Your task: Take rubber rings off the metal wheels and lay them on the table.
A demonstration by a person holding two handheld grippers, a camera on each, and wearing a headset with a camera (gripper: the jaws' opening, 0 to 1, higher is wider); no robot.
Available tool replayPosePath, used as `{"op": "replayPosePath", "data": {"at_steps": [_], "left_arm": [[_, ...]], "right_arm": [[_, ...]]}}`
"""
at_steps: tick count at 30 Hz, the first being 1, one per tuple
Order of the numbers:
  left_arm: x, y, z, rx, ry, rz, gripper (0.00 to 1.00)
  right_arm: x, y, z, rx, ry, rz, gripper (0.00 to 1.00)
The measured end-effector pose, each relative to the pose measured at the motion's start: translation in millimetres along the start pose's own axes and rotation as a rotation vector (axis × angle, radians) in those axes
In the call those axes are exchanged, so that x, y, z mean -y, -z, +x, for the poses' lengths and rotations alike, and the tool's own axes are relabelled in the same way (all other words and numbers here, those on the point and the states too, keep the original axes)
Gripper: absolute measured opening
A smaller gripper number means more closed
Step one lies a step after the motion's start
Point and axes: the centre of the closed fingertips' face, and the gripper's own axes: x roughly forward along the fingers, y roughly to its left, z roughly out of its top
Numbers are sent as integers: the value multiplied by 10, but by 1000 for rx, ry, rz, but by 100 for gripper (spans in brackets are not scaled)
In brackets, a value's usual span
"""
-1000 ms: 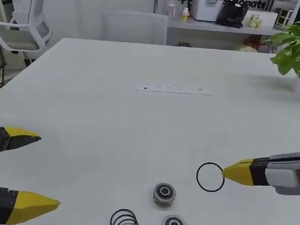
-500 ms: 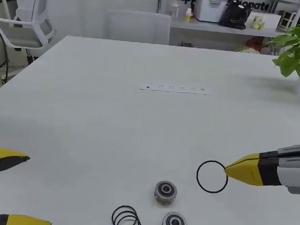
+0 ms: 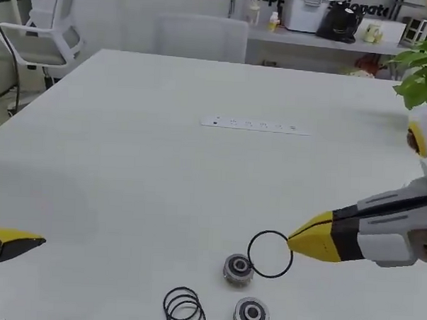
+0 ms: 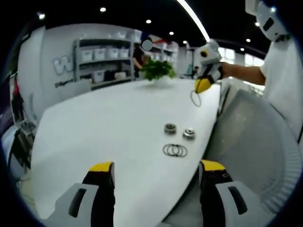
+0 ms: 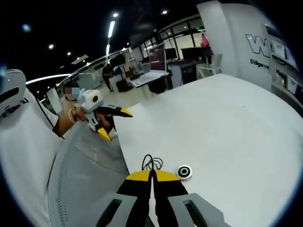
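The white table point(image 3: 129, 149) stretches wide and bare beyond the work, broken only by a pale printed strip point(image 3: 254, 125) lying flat near its middle. In the left gripper view the task pieces sit close to the table's near edge, with open surface on their far side. A leafy plant point(image 3: 423, 66) stands near the far right edge, well apart from them.

The right gripper point(image 3: 298, 240) has its yellow-tipped jaws pressed together, pinching a thin black rubber ring point(image 3: 270, 232). The ring is a smooth round hoop that stands out from the tips toward the left. Its lower left arc overlaps the farther metal wheel point(image 3: 238, 268) in the head view; whether they touch cannot be told.

That wheel is a small, shiny round disc with a dark centre, lying flat. A second metal wheel point(image 3: 251, 314) of the same shape lies just nearer. To the left of it, a few loose rings point(image 3: 184, 306) lie overlapped on the table.

The left gripper point(image 4: 157, 166) hangs at the near left, well apart from the pieces, its jaws spread wide and holding nothing.
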Motion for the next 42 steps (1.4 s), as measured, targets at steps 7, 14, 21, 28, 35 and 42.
{"op": "replayPosePath", "data": {"at_steps": [7,14,21,28,35,42], "left_arm": [[23,13,-23,-2,-2,-8,73],[28,17,-26,6,-11,-24,72],[25,7,-43,8,-12,-25,72],[15,1,-52,6,-12,-19,73],[-2,-71,-27,25,-13,-16,73],[6,-131,9,31,-2,-2,73]], "right_arm": [[-85,32,227,-48,-52,-30,0],[-138,21,476,-69,-95,-50,0],[-167,65,713,-113,-124,-70,0],[-161,107,884,-162,-137,-95,0],[-104,208,1025,-210,-131,-102,0],[31,322,1115,-242,-105,-86,0]]}}
